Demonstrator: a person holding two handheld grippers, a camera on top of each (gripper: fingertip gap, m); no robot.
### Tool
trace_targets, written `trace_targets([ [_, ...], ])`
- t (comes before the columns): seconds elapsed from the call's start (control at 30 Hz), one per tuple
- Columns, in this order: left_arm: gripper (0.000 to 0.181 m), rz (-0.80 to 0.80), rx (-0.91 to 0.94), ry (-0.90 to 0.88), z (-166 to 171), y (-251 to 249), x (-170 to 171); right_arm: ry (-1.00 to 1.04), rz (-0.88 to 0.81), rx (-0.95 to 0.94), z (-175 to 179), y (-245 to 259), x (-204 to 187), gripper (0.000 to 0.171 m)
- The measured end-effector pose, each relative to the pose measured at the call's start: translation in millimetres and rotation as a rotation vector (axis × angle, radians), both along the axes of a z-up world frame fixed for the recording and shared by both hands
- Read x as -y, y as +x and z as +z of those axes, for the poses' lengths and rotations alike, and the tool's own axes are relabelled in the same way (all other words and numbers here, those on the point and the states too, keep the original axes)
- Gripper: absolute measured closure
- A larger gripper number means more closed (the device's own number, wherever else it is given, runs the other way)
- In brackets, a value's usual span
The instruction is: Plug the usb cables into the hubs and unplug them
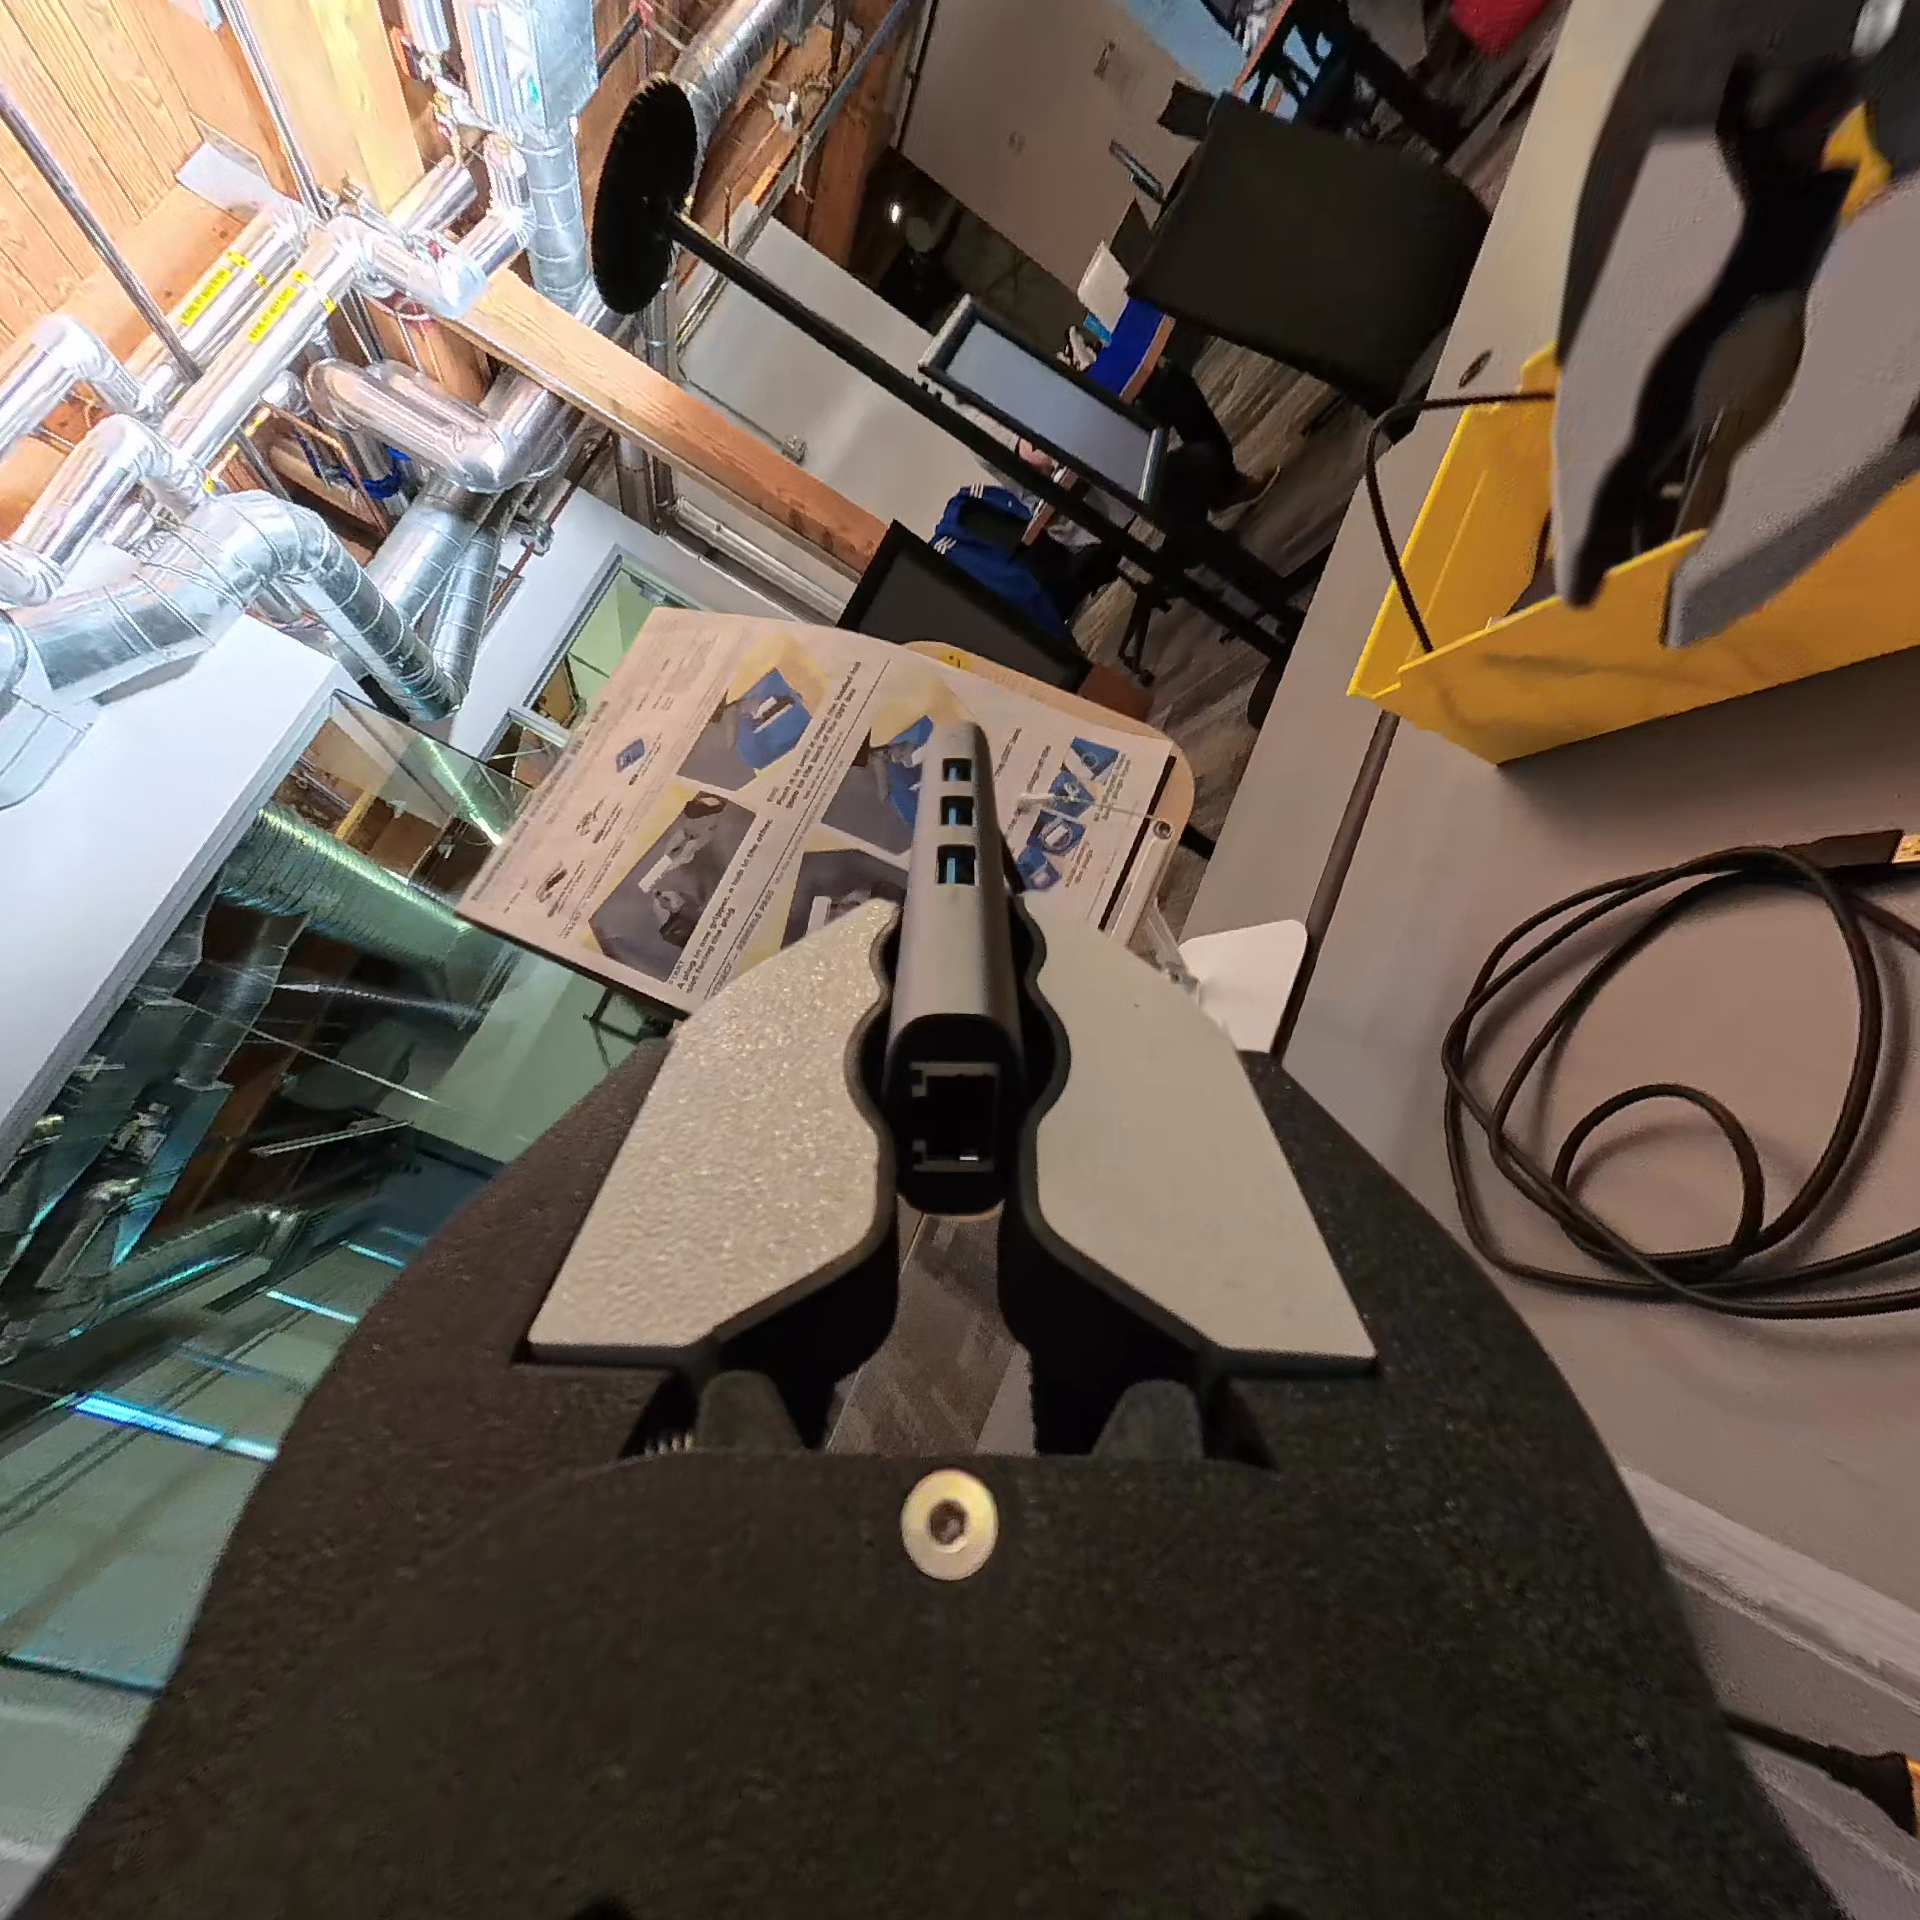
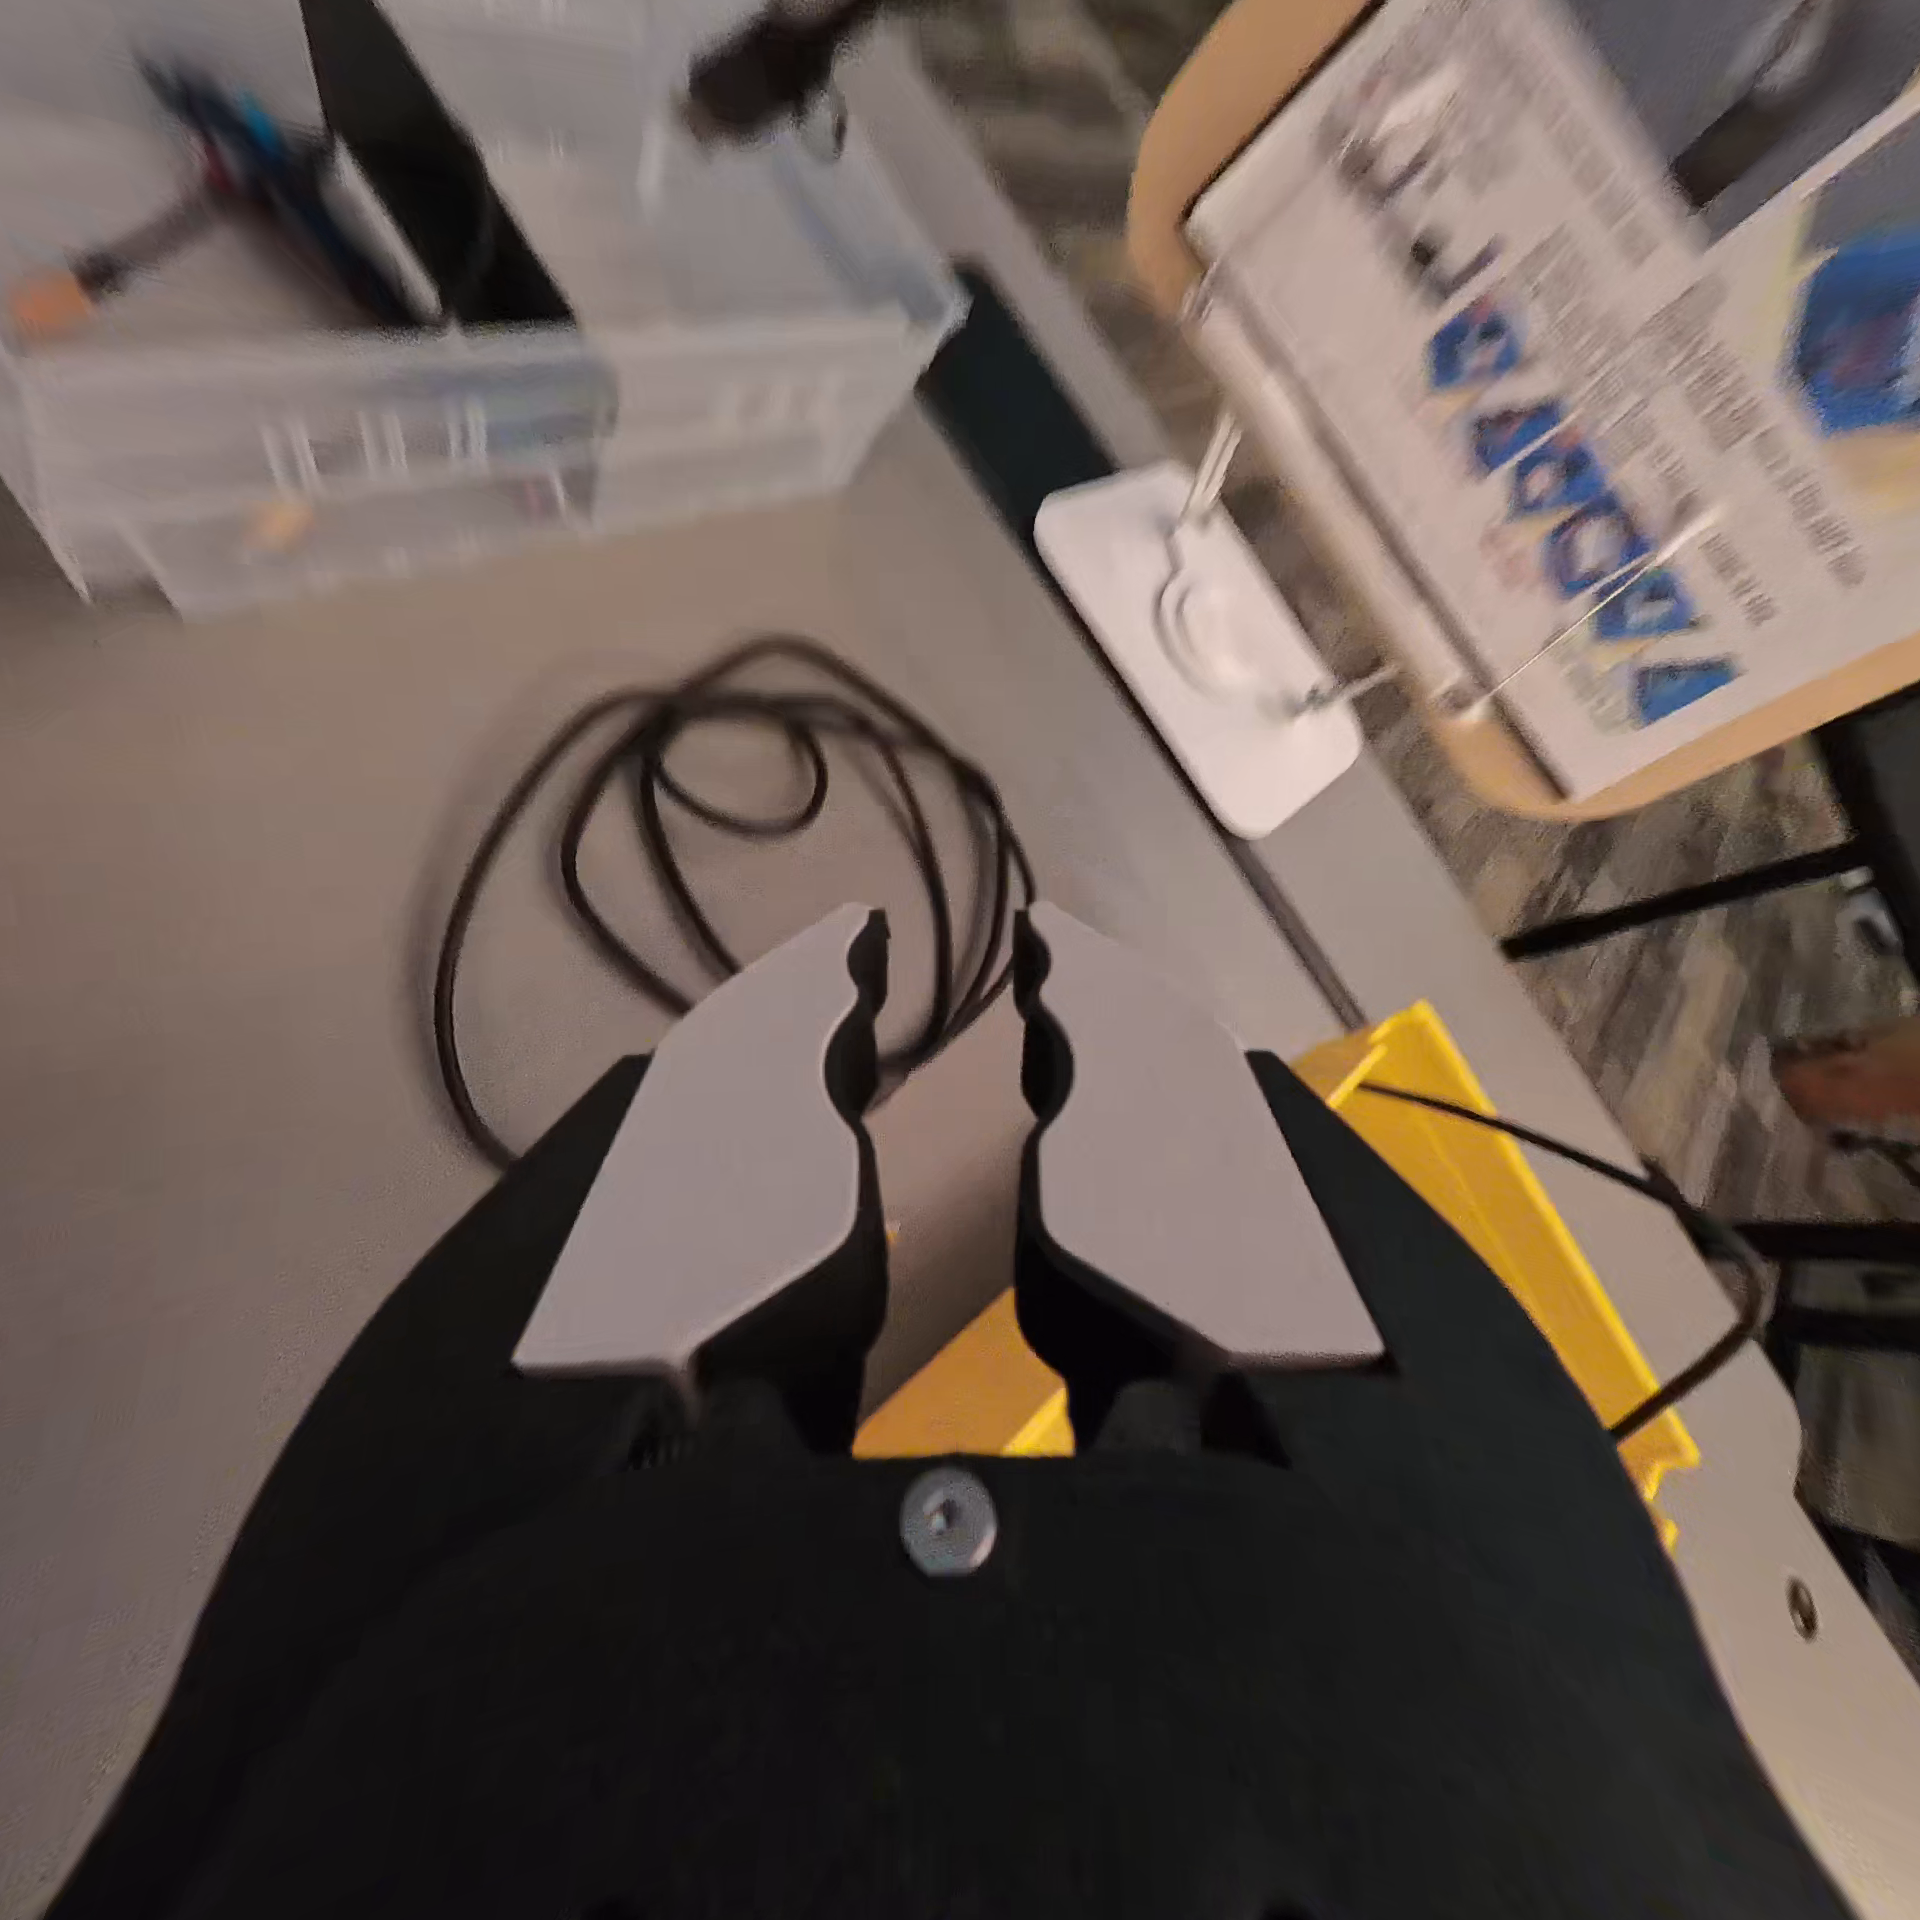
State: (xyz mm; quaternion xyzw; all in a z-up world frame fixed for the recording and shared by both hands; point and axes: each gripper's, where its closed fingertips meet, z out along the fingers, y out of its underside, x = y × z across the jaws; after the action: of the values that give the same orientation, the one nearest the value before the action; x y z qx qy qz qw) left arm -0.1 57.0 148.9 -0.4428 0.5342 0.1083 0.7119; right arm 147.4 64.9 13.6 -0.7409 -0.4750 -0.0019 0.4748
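- Closest in, the left tongs [image 1: 951, 1039] are clamped on a slim dark hub [image 1: 951, 997], which is lifted clear of the desk [image 1: 1558, 1039] and points away along the fingers; a square socket faces the camera and three blue-lined ports sit in a row on its upper face.
- Meanwhile the right tongs [image 2: 951, 971] hold nothing, their fingers a narrow gap apart, hovering above the desk near the coiled black usb cable [image 2: 727, 831].
- Likely the step in hand is fetching a plug, so the right tongs would do well to find the connector end, which the left wrist view shows lying at the coil's far edge [image 1: 1860, 847], and to grip it by its housing, not by the slack cord.
- Keeping the hub level and steady with its ports turned toward the incoming plug should make insertion easier; the right wrist view is motion-blurred, so fine alignment cannot be judged there.
- Beside the right tongs a yellow bin [image 2: 1455, 1195] stands at the desk edge with a thin black cord trailing over its rim; its contents are hidden.
- Farther off, clear plastic organizers [image 2: 416, 447] hold small items too blurred to name.
- Beyond them an instruction sheet [image 1: 831, 790] leans on a white stand [image 2: 1195, 644].
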Motion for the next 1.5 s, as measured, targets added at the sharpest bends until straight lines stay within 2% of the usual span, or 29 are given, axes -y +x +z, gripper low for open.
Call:
trace_targets([
  [0.07, 0.165, -0.024, 0.019, 0.002, 3, 1, 4, -0.106, 0.017, 0.098, -26, 5, -3, 0.151],
  [0.13, 0.165, -0.035, 0.028, 0.005, 5, 0, 7, -0.182, 0.245, 0.285, -54, 1, 7, 0.158],
  [0.2, 0.165, -0.050, 0.037, 0.006, 7, 0, 10, -0.112, 0.497, 0.603, -80, 11, 8, 0.165],
  [0.27, 0.165, -0.061, 0.044, 0.009, 9, 2, 12, -0.074, 0.629, 0.916, -103, 33, -4, 0.169],
  [0.43, 0.165, -0.054, 0.035, 0.009, 7, 3, 10, -0.179, 0.773, 1.119, -135, 50, -24, 0.169],
  [0.7, 0.164, -0.021, 0.054, 0.001, 8, -7, 2, -0.312, 0.858, 1.017, -160, 48, -40, 0.163],
  [0.83, 0.165, 0.009, 0.048, 0.003, 7, -9, -3, -0.262, 0.872, 0.990, -164, 46, -54, 0.154],
  [1.17, 0.165, 0.041, 0.027, -0.050, -9, -5, -23, -0.172, 0.962, 0.865, -161, 26, -52, 0.154],
  [1.5, 0.165, 0.064, 0.009, -0.062, -13, -6, -26, -0.182, 0.910, 0.943, -155, 36, -76, 0.149],
])
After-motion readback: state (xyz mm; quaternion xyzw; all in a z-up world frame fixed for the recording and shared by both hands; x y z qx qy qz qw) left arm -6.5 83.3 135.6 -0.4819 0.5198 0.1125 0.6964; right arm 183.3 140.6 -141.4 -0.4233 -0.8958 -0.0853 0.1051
